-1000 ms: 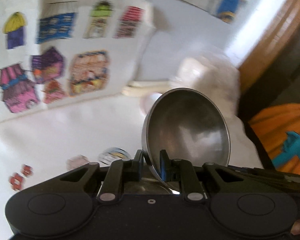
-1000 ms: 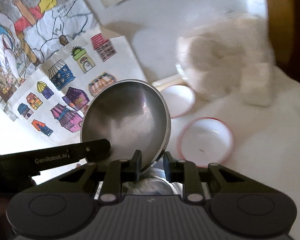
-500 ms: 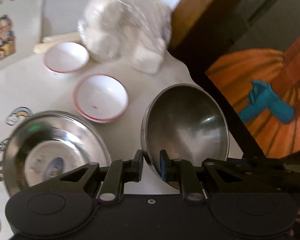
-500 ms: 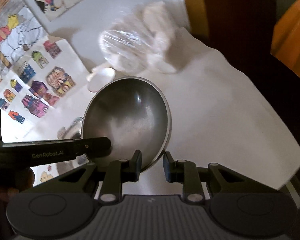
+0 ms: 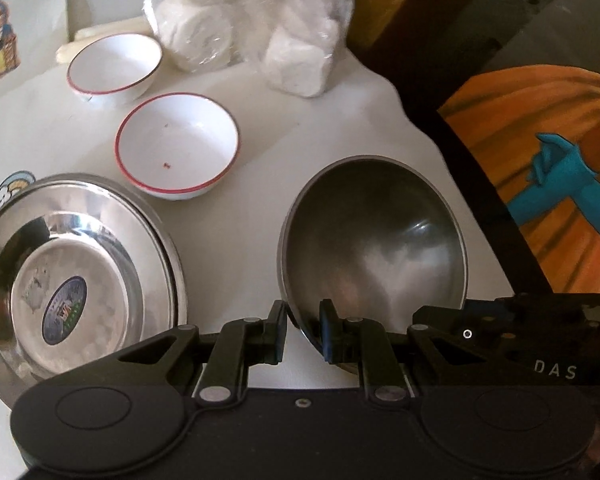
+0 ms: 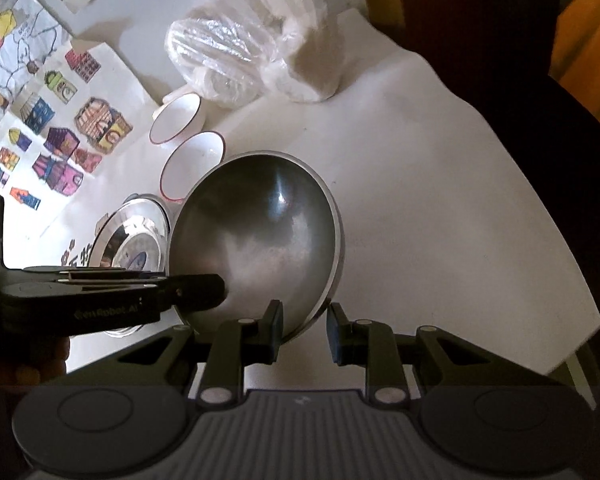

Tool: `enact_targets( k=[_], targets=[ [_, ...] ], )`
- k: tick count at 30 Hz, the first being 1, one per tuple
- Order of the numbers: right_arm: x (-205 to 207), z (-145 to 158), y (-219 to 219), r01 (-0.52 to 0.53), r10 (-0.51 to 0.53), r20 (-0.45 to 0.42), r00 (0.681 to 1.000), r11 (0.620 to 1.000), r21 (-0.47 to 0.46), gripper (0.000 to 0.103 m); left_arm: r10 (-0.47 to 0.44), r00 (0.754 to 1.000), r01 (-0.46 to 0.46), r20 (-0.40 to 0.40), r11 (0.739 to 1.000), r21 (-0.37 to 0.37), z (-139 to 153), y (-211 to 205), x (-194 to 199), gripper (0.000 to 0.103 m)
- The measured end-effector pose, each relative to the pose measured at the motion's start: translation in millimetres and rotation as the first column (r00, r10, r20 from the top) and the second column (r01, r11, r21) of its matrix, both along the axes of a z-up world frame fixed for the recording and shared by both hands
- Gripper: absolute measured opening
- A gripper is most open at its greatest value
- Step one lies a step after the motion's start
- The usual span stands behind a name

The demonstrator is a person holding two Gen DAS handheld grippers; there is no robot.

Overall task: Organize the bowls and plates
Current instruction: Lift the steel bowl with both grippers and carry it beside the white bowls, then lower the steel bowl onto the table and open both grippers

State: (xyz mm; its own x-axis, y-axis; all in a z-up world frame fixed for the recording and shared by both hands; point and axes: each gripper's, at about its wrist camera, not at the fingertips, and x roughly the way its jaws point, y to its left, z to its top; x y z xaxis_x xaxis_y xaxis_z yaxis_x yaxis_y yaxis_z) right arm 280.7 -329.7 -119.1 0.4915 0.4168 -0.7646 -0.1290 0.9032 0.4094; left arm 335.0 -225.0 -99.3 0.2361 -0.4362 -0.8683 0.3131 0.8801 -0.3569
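White counter (image 5: 260, 208) filled both views, its edge dropping off to a dark floor on the right. Above it hung a steel bowl (image 5: 372, 240), tilted with its hollow toward the cameras and gripped at two points on its near rim. From the left wrist view, the left hand-held gripper (image 5: 302, 330) pinched the rim between its pads. From the right wrist view, the right hand-held gripper (image 6: 304, 330) straddled the rim too, though only its left pad plainly met the metal, so a full pinch could not be confirmed there. Just left of the bowl, a steel plate (image 5: 80, 280) with a sticker lay on the counter. Behind it stood two white bowls with red rims, a nearer one (image 5: 178, 152) and a farther one (image 5: 114, 66), close together but not nested. A plastic bag (image 5: 252, 28) of white lumps sat behind them, and coloured house drawings (image 6: 60, 140) lay further left. By my reading, sorting had barely begun: the steel bowl needed setting down, and the two white bowls stacking.
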Motion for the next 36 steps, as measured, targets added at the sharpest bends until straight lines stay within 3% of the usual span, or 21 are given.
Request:
enact_targets(
  k=[8, 17, 29, 36],
  targets=[
    [30, -7, -7, -0.058, 0.058, -0.011, 0.998, 0.998, -0.005, 0.027, 0.074, 0.997, -0.074, -0.015, 0.997, 0.029, -9, -12, 16, 0.018],
    [51, -15, -15, -0.076, 0.076, -0.028, 0.997, 0.997, 0.002, 0.027, 0.087, 0.996, -0.086, -0.019, 0.995, 0.059, -14, -26, 29, 0.018],
    [55, -20, -17, -0.075, 0.076, -0.028, 0.997, 0.997, 0.032, 0.033, 0.099, 0.994, -0.096, -0.046, 0.994, 0.06, -18, -27, 39, 0.02],
    [53, -19, -19, -0.054, 0.055, -0.028, 0.998, 0.998, 0.036, 0.037, 0.114, 0.992, -0.11, -0.06, 0.991, 0.073, -18, -21, 38, 0.027]
  ],
)
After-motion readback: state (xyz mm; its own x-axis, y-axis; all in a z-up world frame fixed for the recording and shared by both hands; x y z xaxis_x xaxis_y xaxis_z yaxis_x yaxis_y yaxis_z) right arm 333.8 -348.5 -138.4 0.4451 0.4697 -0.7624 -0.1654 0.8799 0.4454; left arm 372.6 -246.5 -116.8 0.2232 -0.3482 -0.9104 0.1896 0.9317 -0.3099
